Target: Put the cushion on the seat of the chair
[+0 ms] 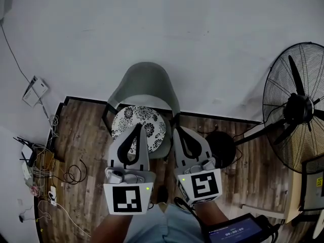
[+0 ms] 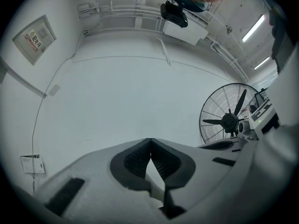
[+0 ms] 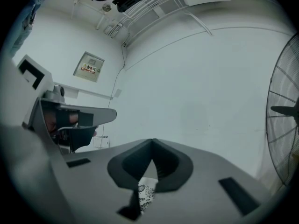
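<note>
A round white cushion with a black flower print (image 1: 148,124) lies on the seat of a grey shell chair (image 1: 147,82) that stands against the white wall. Both grippers hover in front of and above the seat, side by side, pointing level at the wall. My left gripper (image 1: 137,126) partly covers the cushion's front; its jaws meet at the tips (image 2: 150,140) with nothing between them. My right gripper (image 1: 178,130) is over the seat's right edge, tips together (image 3: 152,140) and empty. A patch of the cushion (image 3: 145,192) shows below the right jaws.
A large standing fan (image 1: 298,105) is at the right, its round black base (image 1: 223,148) next to the chair. Cables and small devices (image 1: 38,163) litter the wooden floor at the left. A white box (image 1: 34,91) hangs on the wall. A dark screen (image 1: 233,232) is at the bottom right.
</note>
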